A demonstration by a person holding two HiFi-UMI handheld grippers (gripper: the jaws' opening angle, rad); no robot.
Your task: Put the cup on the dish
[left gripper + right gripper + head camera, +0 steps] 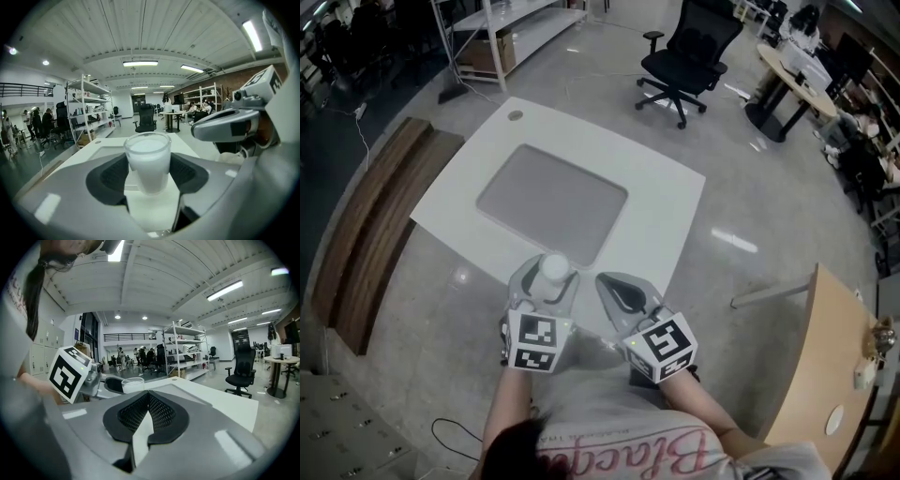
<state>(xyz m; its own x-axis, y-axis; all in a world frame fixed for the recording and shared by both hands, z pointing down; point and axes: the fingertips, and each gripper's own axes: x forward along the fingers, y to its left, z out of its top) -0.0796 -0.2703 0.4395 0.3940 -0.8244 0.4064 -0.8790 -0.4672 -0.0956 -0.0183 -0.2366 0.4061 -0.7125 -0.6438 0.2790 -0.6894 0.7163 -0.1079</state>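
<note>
Right now your left gripper [549,279] has its jaws closed on the cup [147,159], the pads pressing its sides below the rim, and the cup stands upright. It hangs over the near edge of the desk [656,202], just short of the grey rectangular dish [551,199]. Your right gripper [146,413] is beside it with jaws shut on nothing. To do this step well, carry the cup forward at an even height without tilting it, and aim for the flat middle of the dish rather than its raised border. Lower it until the base sits flat, then open the jaws. Leave the right gripper clear of the path.
</note>
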